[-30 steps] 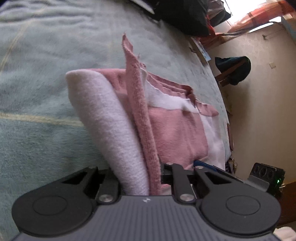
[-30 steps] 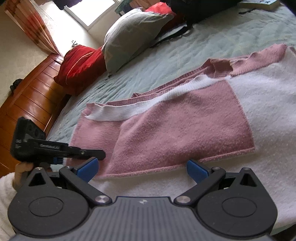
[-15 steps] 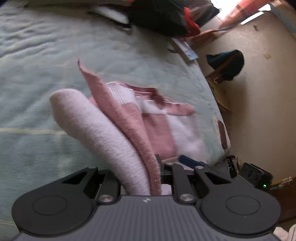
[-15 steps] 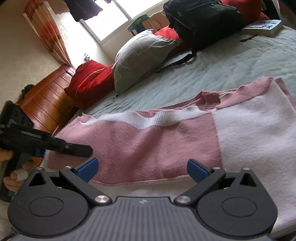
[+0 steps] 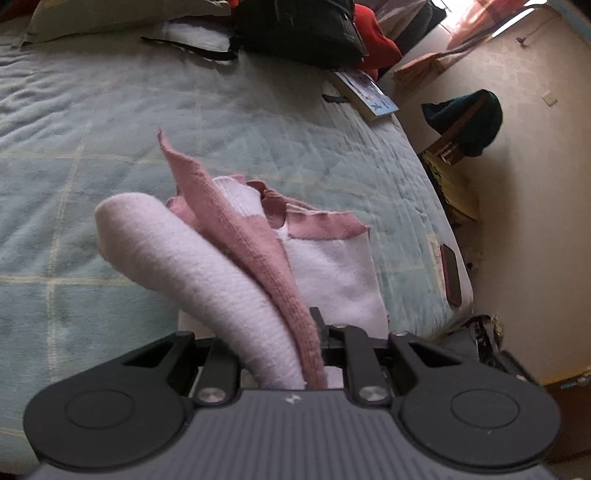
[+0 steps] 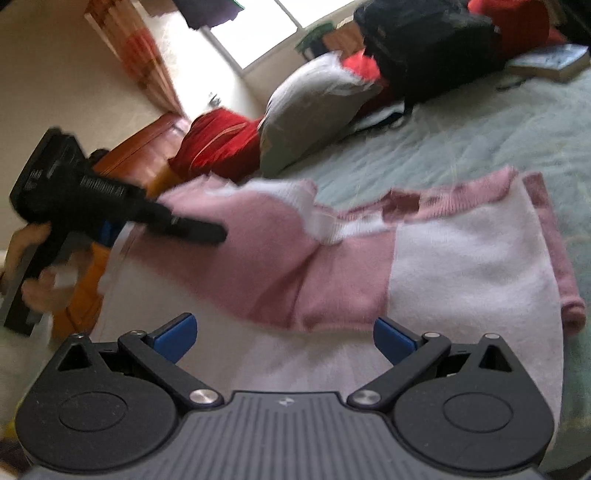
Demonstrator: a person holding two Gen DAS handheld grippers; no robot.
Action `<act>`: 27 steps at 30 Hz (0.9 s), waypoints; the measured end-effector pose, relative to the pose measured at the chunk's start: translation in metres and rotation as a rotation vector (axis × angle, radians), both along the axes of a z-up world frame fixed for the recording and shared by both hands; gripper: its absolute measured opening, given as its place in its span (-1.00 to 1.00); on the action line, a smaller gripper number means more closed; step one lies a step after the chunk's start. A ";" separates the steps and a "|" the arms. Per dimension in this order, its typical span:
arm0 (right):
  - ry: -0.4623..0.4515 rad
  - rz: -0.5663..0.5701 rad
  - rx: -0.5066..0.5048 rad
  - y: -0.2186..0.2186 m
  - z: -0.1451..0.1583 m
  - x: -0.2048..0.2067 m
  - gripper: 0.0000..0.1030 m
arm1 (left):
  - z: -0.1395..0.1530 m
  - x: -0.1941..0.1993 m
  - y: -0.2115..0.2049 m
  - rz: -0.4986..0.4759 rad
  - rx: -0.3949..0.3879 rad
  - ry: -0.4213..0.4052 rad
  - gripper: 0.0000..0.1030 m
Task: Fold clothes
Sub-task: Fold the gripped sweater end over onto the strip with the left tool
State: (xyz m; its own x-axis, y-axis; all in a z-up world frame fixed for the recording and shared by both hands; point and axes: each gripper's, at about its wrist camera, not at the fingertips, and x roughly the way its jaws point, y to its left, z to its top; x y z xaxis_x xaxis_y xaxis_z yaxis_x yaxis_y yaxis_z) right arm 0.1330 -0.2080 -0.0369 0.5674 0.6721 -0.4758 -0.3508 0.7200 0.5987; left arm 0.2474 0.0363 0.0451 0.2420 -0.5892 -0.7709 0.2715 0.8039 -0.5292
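Sweater (image 6: 369, 266), pink and white, half folded

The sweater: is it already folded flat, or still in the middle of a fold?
Mid-fold: the left gripper holds one end of the sweater lifted.

Sweater (image 5: 207, 266): soft knitted cloth, pink and white, a little fuzzy; ribbed knit at the pink edge.
Bed cover (image 5: 110, 147): pale green quilted cloth, matt, with stitched lines.
Left gripper (image 5: 280, 354): black matt plastic arms, ribbed grey plastic body, small shiny metal screws.
Right gripper (image 6: 284, 336): same black matt plastic; the fingertips (image 6: 177, 334) have smooth blue pads.
Pillow (image 6: 314, 107): grey plain cloth, smooth.
Red cushion (image 6: 218, 144): red cloth with a light sheen.
Bed frame (image 6: 144, 155): brown wood, polished and glossy.
Book (image 5: 369, 96): paper with a glossy cover.
Bag (image 5: 295, 29): black matt fabric.
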 end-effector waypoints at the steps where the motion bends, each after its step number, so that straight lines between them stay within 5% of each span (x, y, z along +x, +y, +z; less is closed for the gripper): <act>1: 0.003 0.000 -0.002 -0.003 -0.001 -0.001 1.00 | 0.001 0.001 -0.005 0.006 0.005 0.001 -0.69; 12: 0.032 -0.009 -0.026 -0.040 -0.007 -0.018 1.00 | 0.002 0.019 -0.068 0.020 0.020 0.011 -0.68; 27: 0.048 -0.101 -0.053 -0.083 -0.010 -0.045 1.00 | -0.039 0.037 -0.139 -0.056 0.054 0.064 -0.67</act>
State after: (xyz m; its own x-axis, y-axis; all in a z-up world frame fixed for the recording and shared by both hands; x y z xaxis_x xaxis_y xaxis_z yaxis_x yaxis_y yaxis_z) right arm 0.0884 -0.2908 -0.0472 0.6070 0.5858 -0.5370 -0.2466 0.7812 0.5735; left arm 0.2842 -0.1031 0.0062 0.1593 -0.5573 -0.8149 0.2835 0.8165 -0.5030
